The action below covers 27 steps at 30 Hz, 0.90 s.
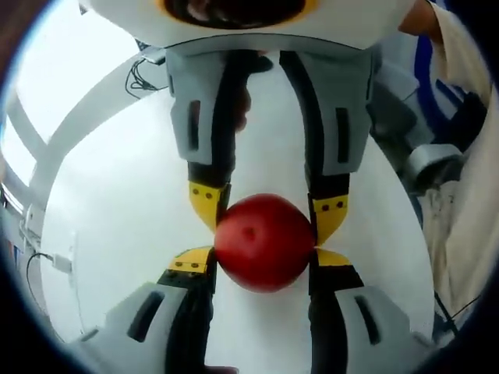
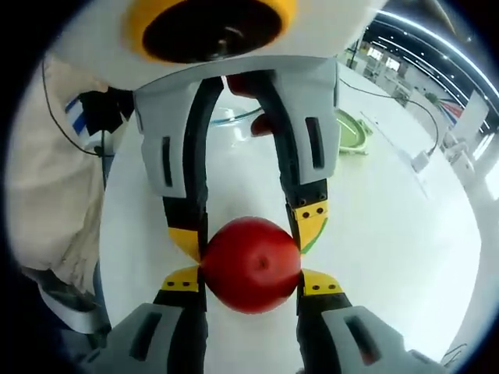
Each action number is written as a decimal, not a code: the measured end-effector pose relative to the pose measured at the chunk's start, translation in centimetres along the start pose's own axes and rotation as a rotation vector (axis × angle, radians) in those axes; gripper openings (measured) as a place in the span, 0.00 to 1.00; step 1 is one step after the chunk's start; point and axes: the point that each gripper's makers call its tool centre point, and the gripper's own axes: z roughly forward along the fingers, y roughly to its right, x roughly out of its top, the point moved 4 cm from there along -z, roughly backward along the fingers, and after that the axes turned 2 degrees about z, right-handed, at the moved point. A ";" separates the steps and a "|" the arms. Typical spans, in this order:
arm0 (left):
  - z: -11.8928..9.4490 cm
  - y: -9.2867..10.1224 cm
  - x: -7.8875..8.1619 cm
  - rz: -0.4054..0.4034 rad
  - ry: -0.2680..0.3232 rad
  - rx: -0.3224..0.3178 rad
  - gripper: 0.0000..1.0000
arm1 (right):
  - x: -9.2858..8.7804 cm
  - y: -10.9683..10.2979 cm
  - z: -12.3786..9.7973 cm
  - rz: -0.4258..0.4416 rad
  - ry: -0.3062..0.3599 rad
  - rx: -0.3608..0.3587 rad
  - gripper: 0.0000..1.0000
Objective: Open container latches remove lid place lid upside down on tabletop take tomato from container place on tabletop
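Left gripper view: left gripper [image 1: 263,257] rises from the bottom, yellow-tipped fingers [image 1: 190,263] pinching the red tomato [image 1: 263,243] from both sides. The right gripper [image 1: 265,214] comes in from the top, facing it, and its yellow fingertips touch the same tomato at its upper sides. Tomato sits between all four tips, over the white worktop [image 1: 109,234]. A person's light sleeve [image 1: 460,156] at the right edge.

Right gripper view: right gripper [image 2: 251,282] from the bottom, fingers [image 2: 181,282] closed on the tomato [image 2: 251,265]. Left gripper [image 2: 249,230] enters from the top, tips against the tomato's upper sides. Both pairs pinch it at once; cannot tell whether it rests on the worktop [image 2: 374,234] or is held just above. Behind, on the worktop: a clear container [image 2: 234,117], partly hidden by the gripper, and a green-rimmed lid [image 2: 352,132] lying flat beside it. Person's light clothing [image 2: 54,171] at left.
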 end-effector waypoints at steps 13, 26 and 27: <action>0.6 0.6 -0.4 0.007 0.006 -0.005 0.38 | -0.9 -0.4 0.6 0.005 -0.017 -0.002 0.41; 0.6 0.8 -0.5 0.030 0.031 0.006 0.39 | -0.5 -0.7 0.3 -0.001 -0.008 -0.013 0.42; 0.6 0.8 -0.5 0.034 0.029 0.006 0.39 | -0.4 -0.7 0.1 0.005 -0.001 -0.012 0.42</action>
